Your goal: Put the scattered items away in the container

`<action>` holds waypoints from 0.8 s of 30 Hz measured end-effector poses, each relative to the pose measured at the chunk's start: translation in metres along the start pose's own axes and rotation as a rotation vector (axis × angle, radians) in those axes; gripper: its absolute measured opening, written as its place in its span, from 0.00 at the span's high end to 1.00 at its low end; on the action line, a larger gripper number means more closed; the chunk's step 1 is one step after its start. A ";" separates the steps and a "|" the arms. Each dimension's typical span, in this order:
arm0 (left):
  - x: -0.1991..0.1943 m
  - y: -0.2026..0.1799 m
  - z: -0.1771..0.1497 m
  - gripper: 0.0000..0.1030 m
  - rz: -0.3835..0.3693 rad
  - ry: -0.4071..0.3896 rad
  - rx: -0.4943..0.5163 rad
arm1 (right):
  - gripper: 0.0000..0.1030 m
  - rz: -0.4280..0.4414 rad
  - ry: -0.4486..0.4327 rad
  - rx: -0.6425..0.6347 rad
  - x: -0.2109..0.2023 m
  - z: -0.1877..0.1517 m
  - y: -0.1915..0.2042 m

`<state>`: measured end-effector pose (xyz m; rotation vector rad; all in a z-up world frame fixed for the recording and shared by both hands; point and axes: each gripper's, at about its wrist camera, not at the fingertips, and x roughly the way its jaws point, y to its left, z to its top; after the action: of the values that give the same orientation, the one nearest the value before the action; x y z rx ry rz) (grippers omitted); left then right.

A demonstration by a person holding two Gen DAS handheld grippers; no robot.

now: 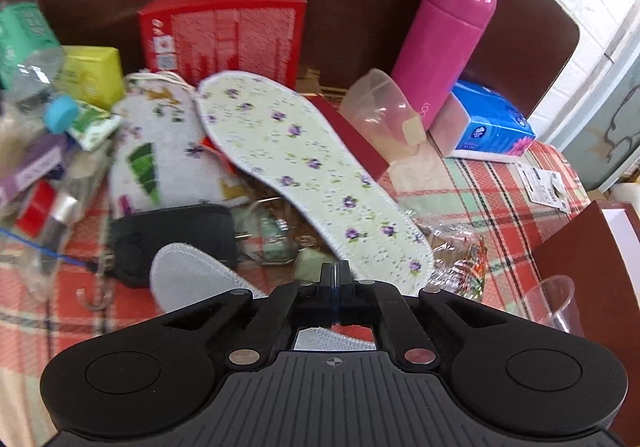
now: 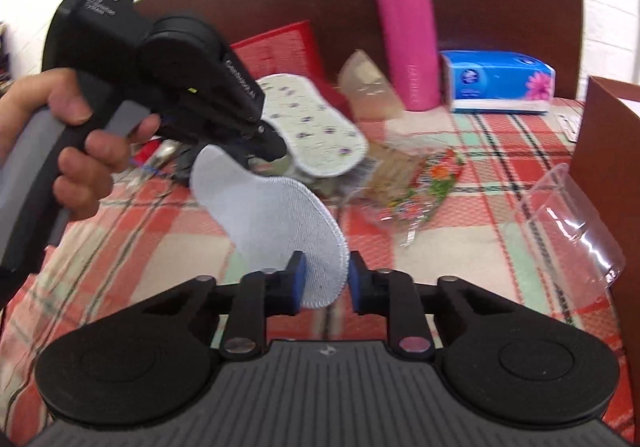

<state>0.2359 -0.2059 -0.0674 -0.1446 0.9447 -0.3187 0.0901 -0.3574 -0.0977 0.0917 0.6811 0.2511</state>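
My left gripper (image 1: 335,273) is shut on the pair of insoles and holds them above the table. The floral insole (image 1: 308,171) sticks forward and up; the pale blue-grey insole (image 1: 188,279) hangs below it. In the right wrist view the left gripper (image 2: 276,145) pinches both insoles, floral (image 2: 316,131) and grey (image 2: 276,215). My right gripper (image 2: 326,281) is open, its pads either side of the grey insole's lower end without closing on it. The dark red box (image 2: 608,151) stands at the right.
On the plaid tablecloth (image 2: 500,135): a pink bottle (image 1: 444,43), blue tissue pack (image 1: 492,123), red box (image 1: 224,35), clear cup (image 2: 576,215), crinkly wrappers (image 2: 420,183), black pouch (image 1: 172,235), small boxes and bottles at the left (image 1: 60,95).
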 end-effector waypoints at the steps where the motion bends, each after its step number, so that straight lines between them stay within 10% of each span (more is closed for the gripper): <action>1: -0.005 0.004 -0.001 1.00 0.008 -0.009 0.002 | 0.84 0.011 0.004 -0.019 -0.003 -0.001 0.005; 4: -0.019 0.014 -0.001 1.00 0.031 -0.038 -0.002 | 0.87 0.045 0.047 -0.079 -0.006 -0.006 0.016; 7: -0.021 0.010 0.007 0.47 0.053 -0.066 -0.049 | 0.79 0.030 0.078 -0.109 -0.002 -0.011 0.024; 8: -0.019 0.005 0.010 0.28 0.058 -0.072 -0.052 | 0.60 0.015 0.080 -0.103 -0.001 -0.013 0.025; 10: -0.014 -0.004 0.016 0.25 0.066 -0.077 -0.058 | 0.34 -0.002 0.074 -0.086 -0.002 -0.013 0.023; 14: 0.006 -0.025 0.028 0.23 0.039 -0.059 -0.063 | 0.32 -0.016 0.063 -0.070 -0.003 -0.012 0.016; 18: 0.033 -0.032 0.032 0.27 0.074 -0.003 -0.039 | 0.32 -0.034 0.054 -0.043 -0.002 -0.011 0.010; 20: 0.041 -0.026 0.030 0.66 0.060 0.023 -0.031 | 0.32 -0.037 0.053 -0.035 -0.002 -0.012 0.008; 24: 0.033 -0.011 0.024 0.93 0.036 0.031 -0.020 | 0.32 -0.035 0.056 -0.032 0.002 -0.013 0.008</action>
<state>0.2714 -0.2280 -0.0759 -0.1411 0.9808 -0.2791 0.0819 -0.3489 -0.1078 0.0425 0.7334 0.2315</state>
